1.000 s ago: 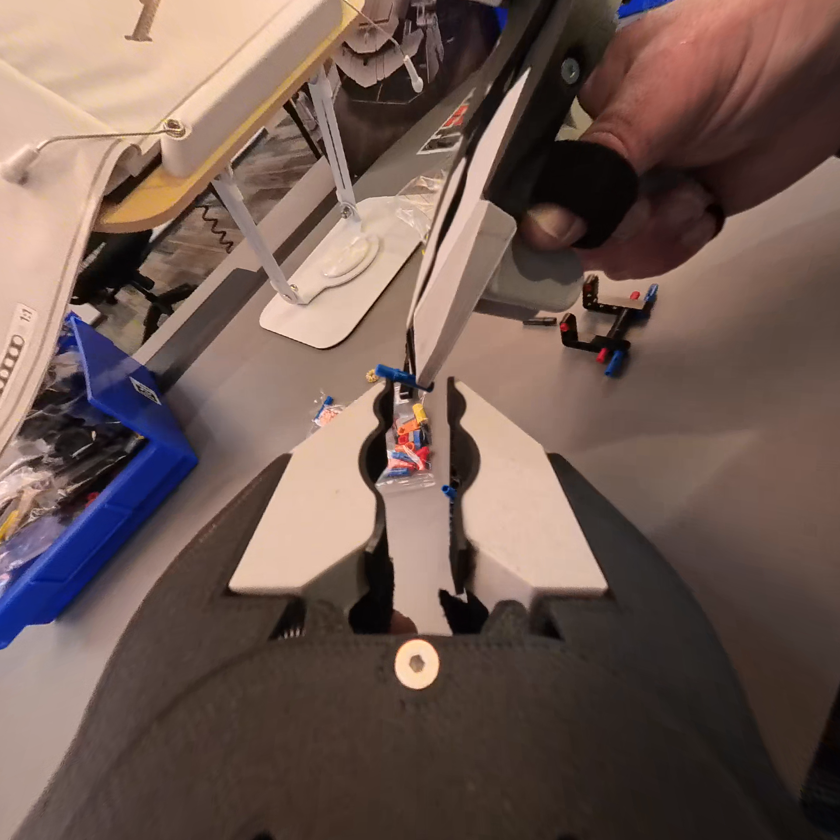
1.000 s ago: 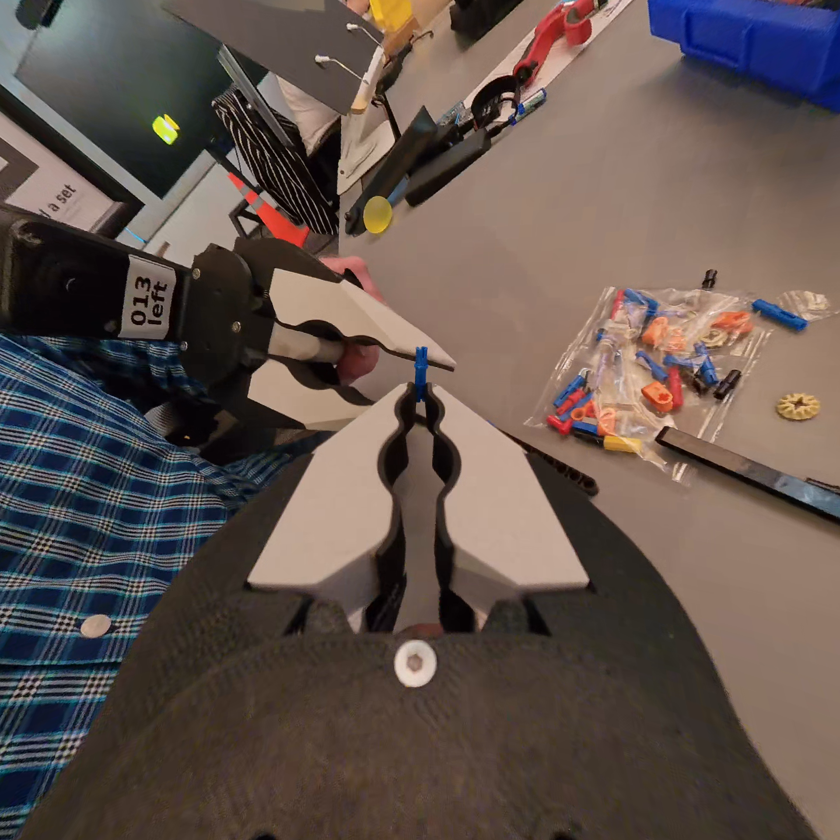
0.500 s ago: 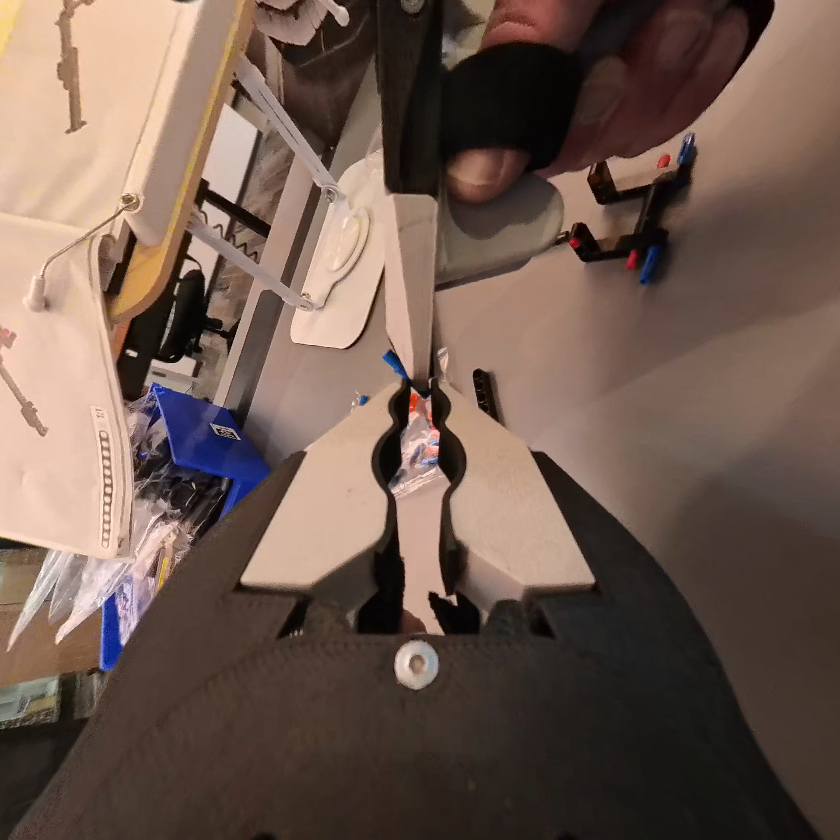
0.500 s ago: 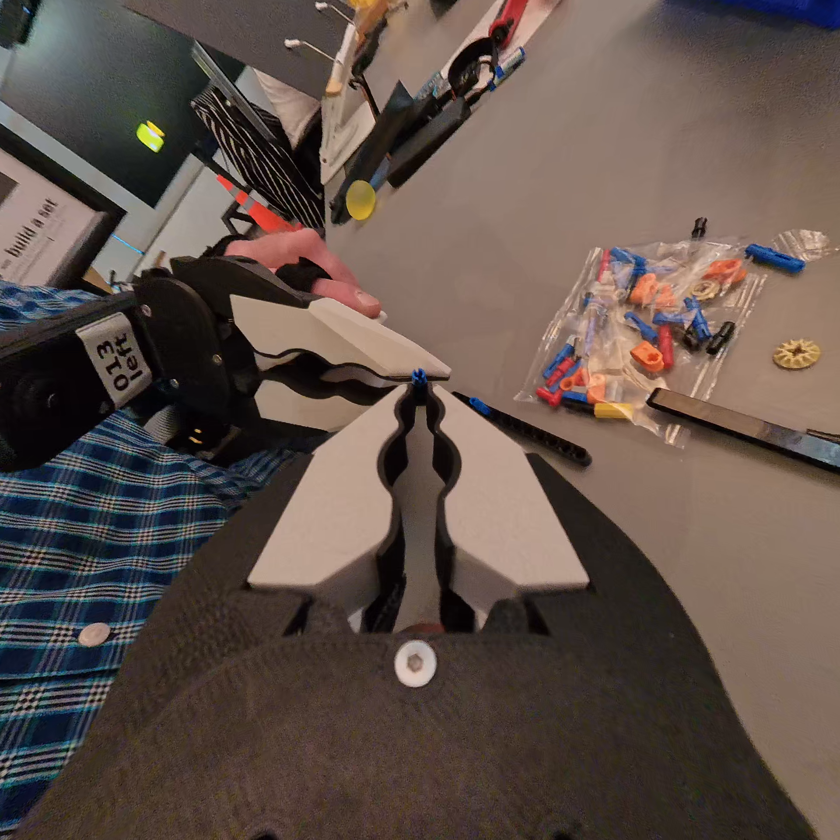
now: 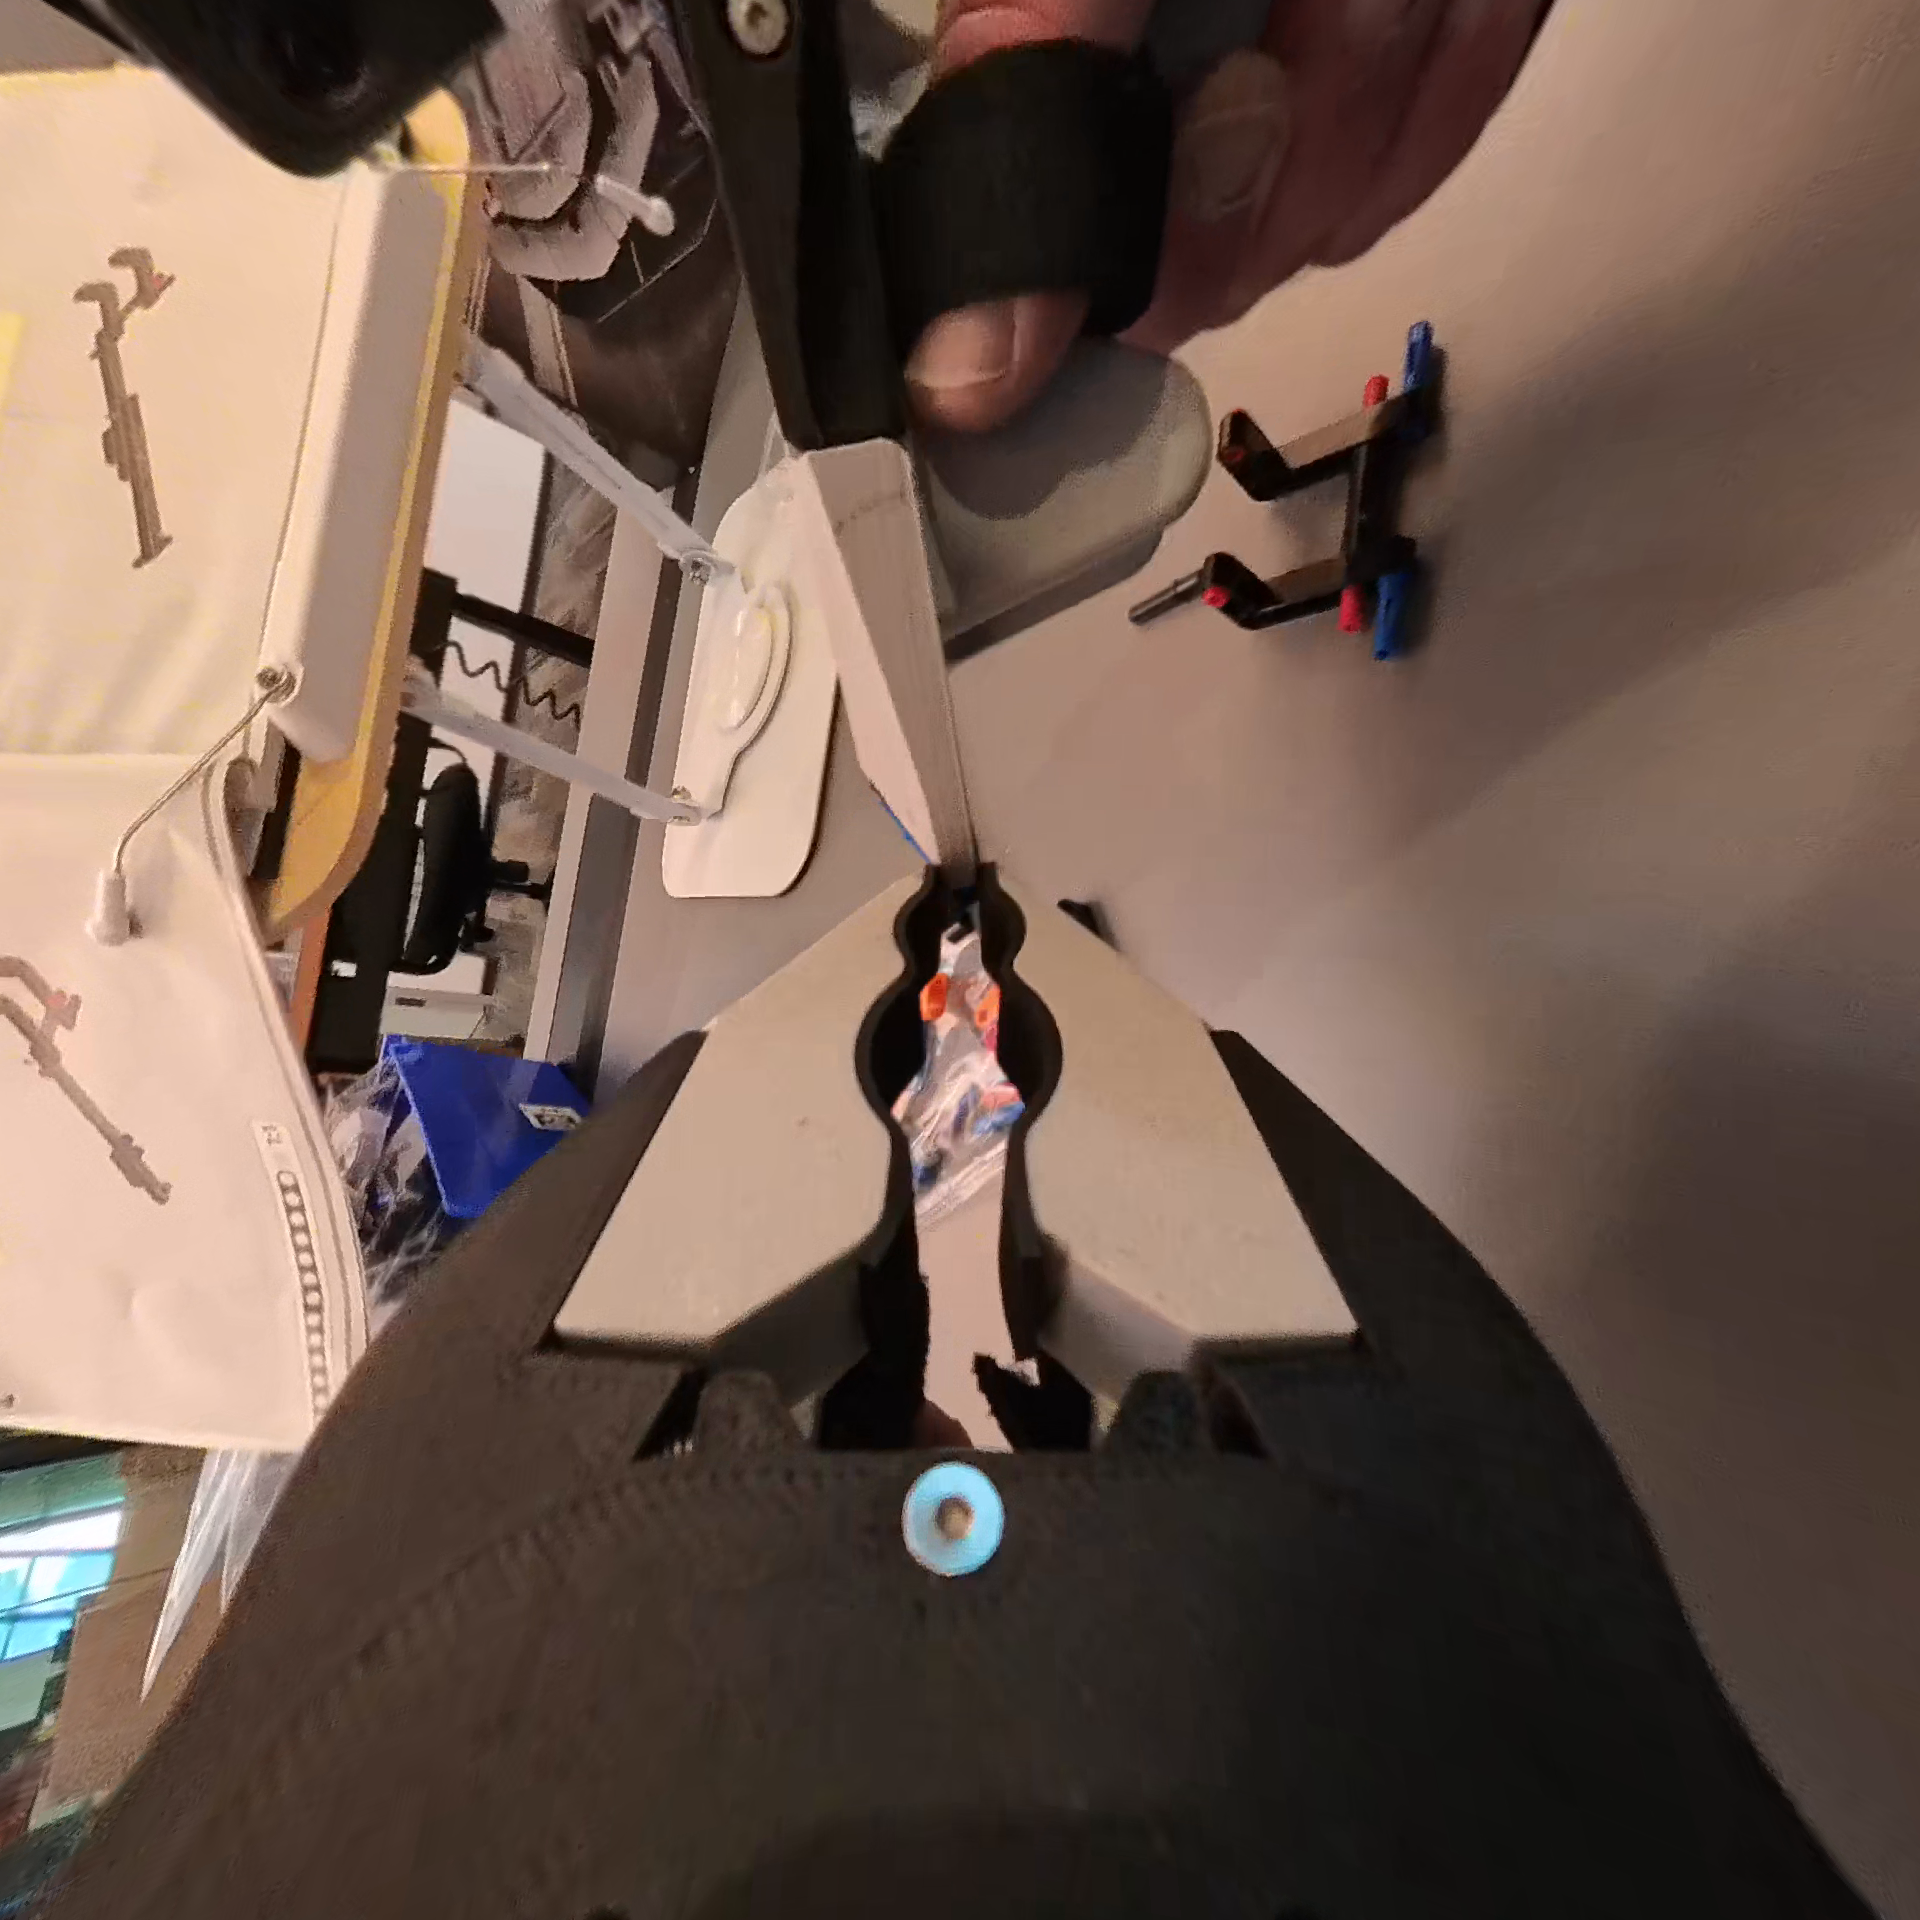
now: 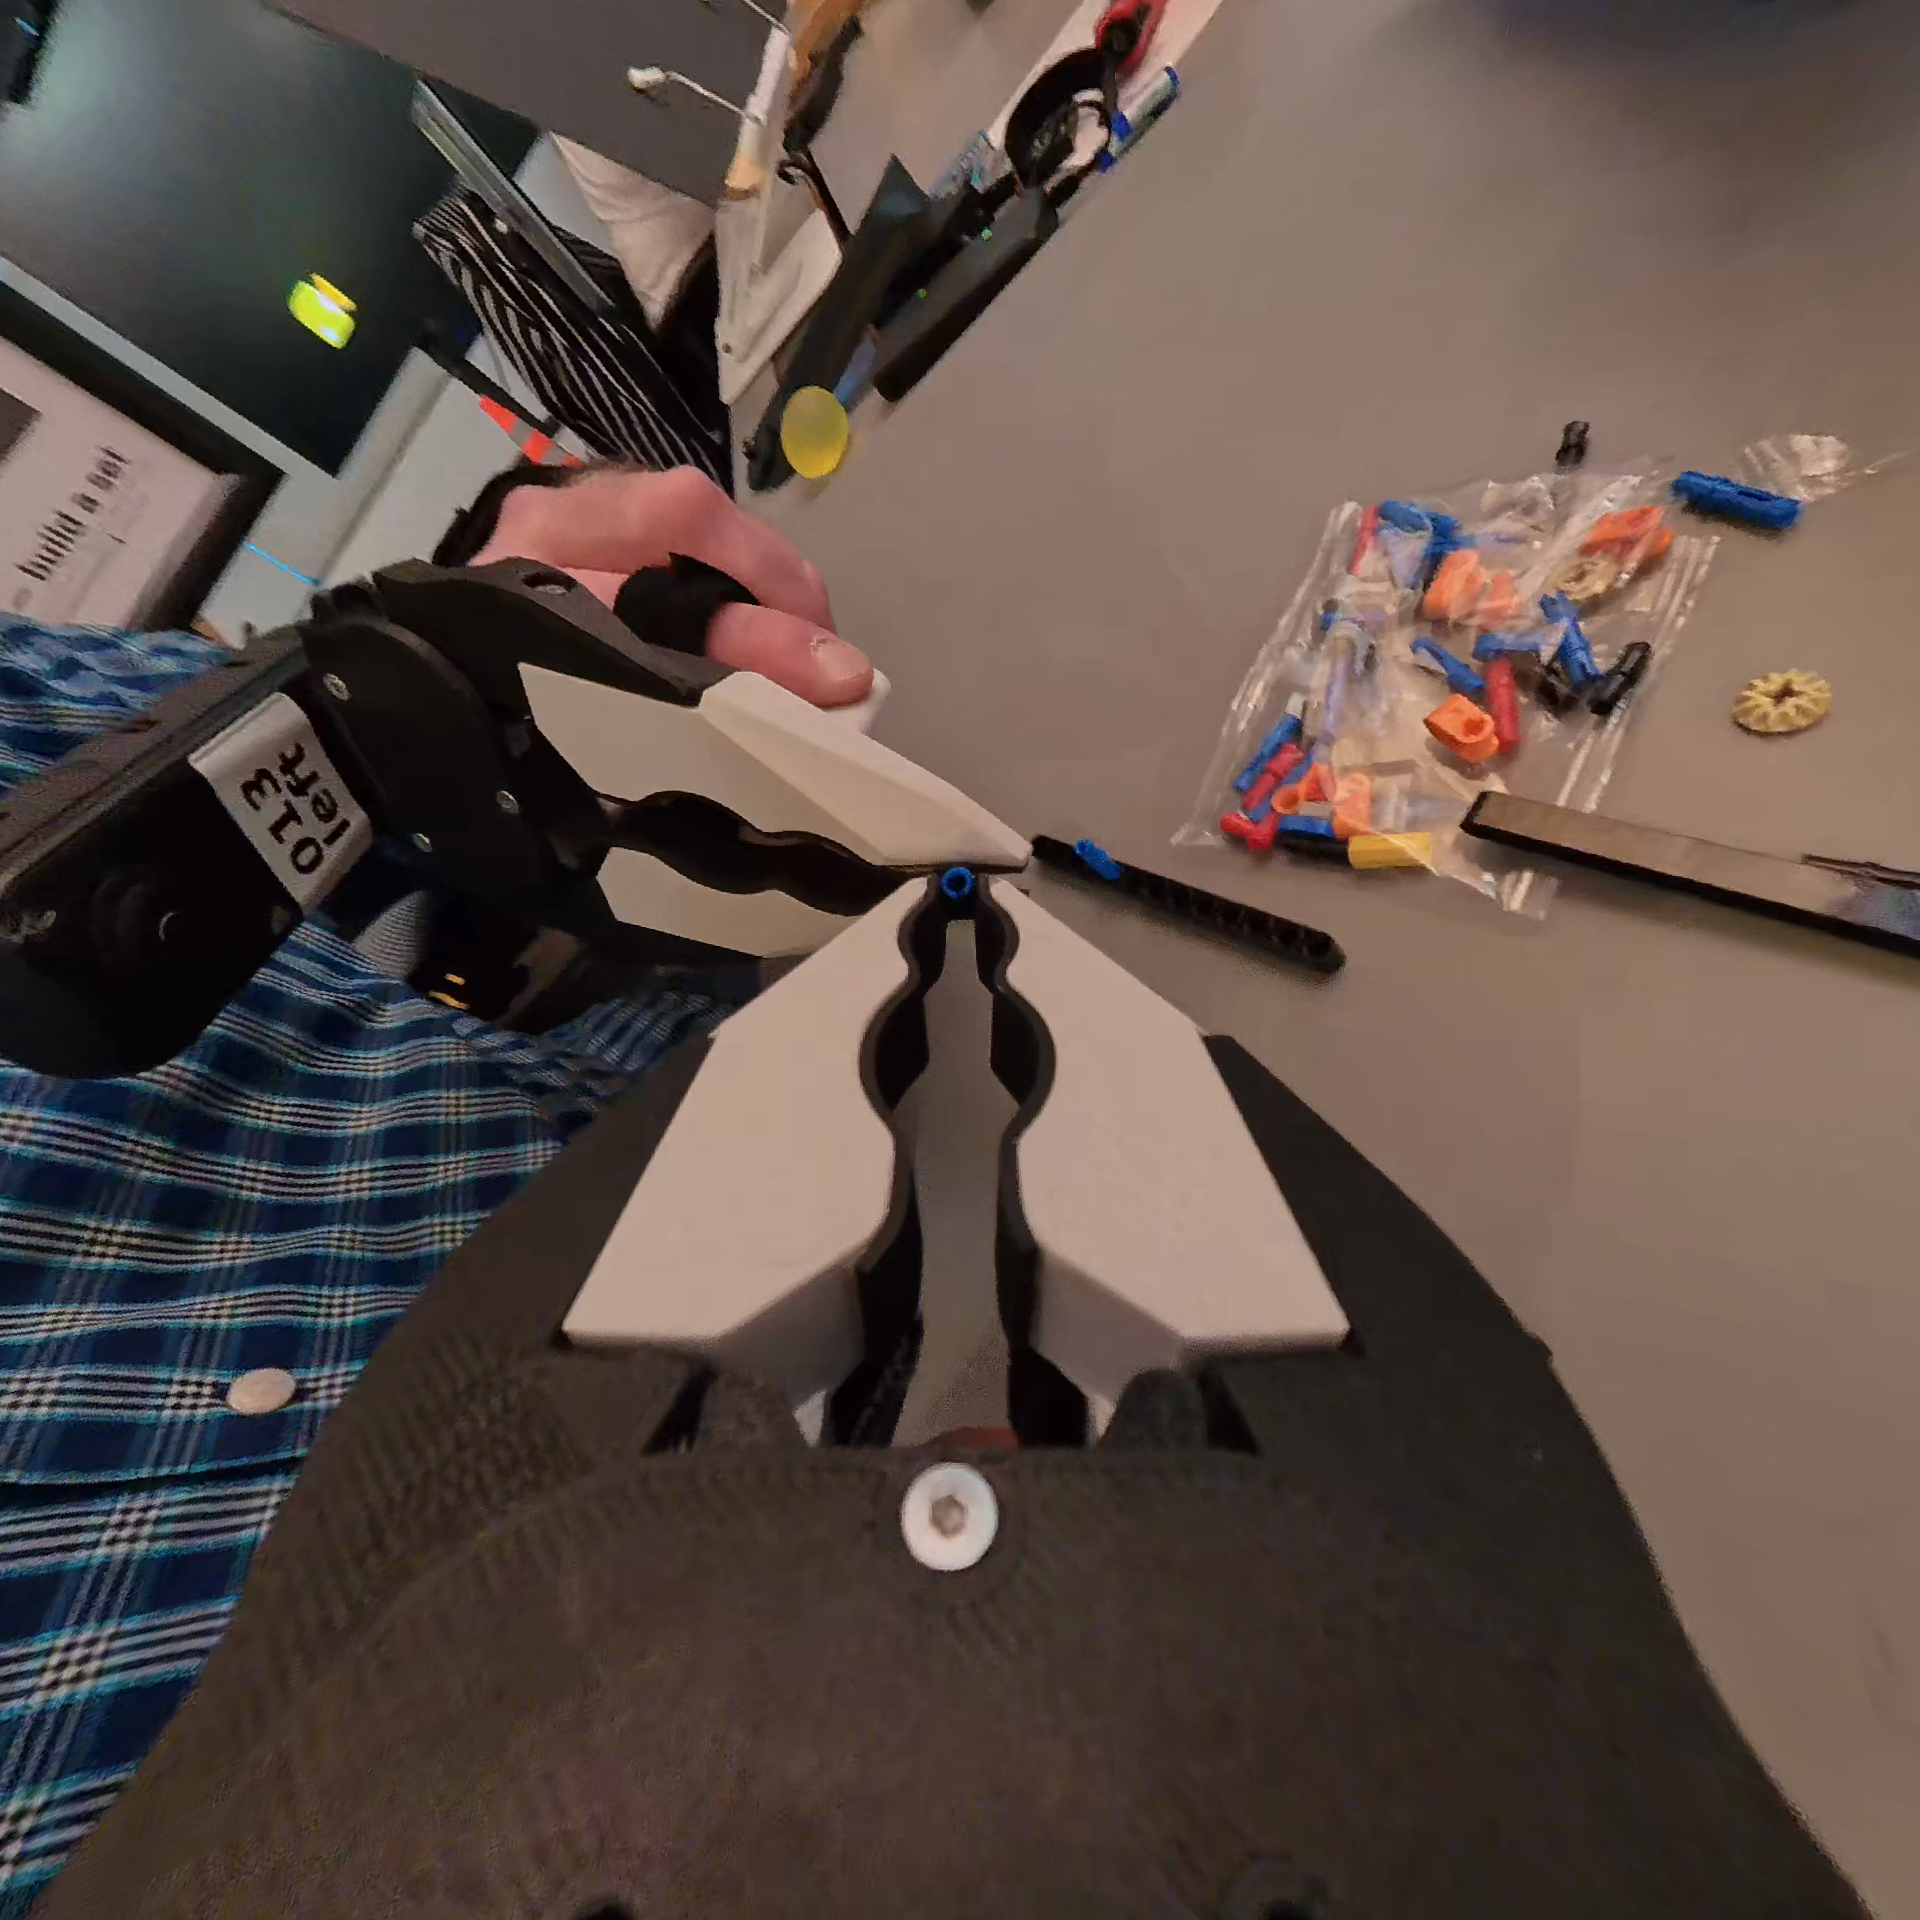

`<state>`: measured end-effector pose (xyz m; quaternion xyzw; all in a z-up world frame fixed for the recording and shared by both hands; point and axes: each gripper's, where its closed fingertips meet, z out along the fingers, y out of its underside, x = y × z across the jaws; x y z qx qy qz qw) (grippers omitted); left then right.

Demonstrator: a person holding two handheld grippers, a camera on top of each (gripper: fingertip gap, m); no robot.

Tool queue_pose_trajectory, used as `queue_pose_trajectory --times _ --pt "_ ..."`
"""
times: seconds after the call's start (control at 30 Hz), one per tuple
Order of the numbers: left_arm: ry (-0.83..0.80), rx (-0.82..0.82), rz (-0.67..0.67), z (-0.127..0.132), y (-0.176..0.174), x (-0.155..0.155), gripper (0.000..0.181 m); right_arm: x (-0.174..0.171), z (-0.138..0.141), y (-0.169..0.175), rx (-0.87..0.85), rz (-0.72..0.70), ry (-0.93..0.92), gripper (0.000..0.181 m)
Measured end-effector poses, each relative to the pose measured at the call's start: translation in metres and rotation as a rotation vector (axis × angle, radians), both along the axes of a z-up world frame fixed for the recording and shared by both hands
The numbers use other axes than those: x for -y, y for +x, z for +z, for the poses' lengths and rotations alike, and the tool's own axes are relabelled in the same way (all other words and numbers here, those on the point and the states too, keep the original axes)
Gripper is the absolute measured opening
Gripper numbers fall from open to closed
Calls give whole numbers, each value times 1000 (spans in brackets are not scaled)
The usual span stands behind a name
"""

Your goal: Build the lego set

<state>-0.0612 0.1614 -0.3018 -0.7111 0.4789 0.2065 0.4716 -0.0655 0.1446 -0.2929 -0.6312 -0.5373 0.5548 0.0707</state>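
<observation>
My right gripper (image 6: 956, 891) is shut on a small blue pin (image 6: 954, 883), seen end-on at its tips. My left gripper (image 5: 958, 885) meets it tip to tip, jaws nearly closed on the same pin (image 5: 966, 902). In the right wrist view the left gripper (image 6: 997, 857) comes in from the left. In the left wrist view the right gripper (image 5: 948, 831) comes down from above. Both are held above the grey table (image 6: 1351, 312). A clear bag of coloured pieces (image 6: 1455, 686) lies on the table beyond.
A black long beam with a blue pin (image 6: 1195, 914), a black flat bar (image 6: 1683, 873), a tan gear (image 6: 1782, 704) and a loose blue pin (image 6: 1735, 499) lie near the bag. A black sub-assembly (image 5: 1340, 509), the instruction booklet (image 5: 156, 520) on its stand and a blue bin (image 5: 468, 1122) are farther off. Left and right tips are no more than a few centimetres apart. From either gripper's tips it is about 15 cm to the tan gear (image 6: 1782, 704).
The left gripper has narrowed from open to closed at the blue pin. Both grippers have rolled and tilted, and the pin now points end-on at the right camera.
</observation>
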Motion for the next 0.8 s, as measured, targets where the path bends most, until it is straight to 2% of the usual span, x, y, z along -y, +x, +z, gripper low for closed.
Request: queue_pose_trajectory --times 0.03,0.43,0.8 --pt "-2 -5 -6 -1 3 -1 2 -1 -2 3 11 -8 12 2" --pt "-15 -43 -1 -12 19 -18 1 -20 -12 20 8 -104 94 3" --pt "-39 31 2 -10 22 -19 1 -20 -9 23 -30 -77 -2 2"
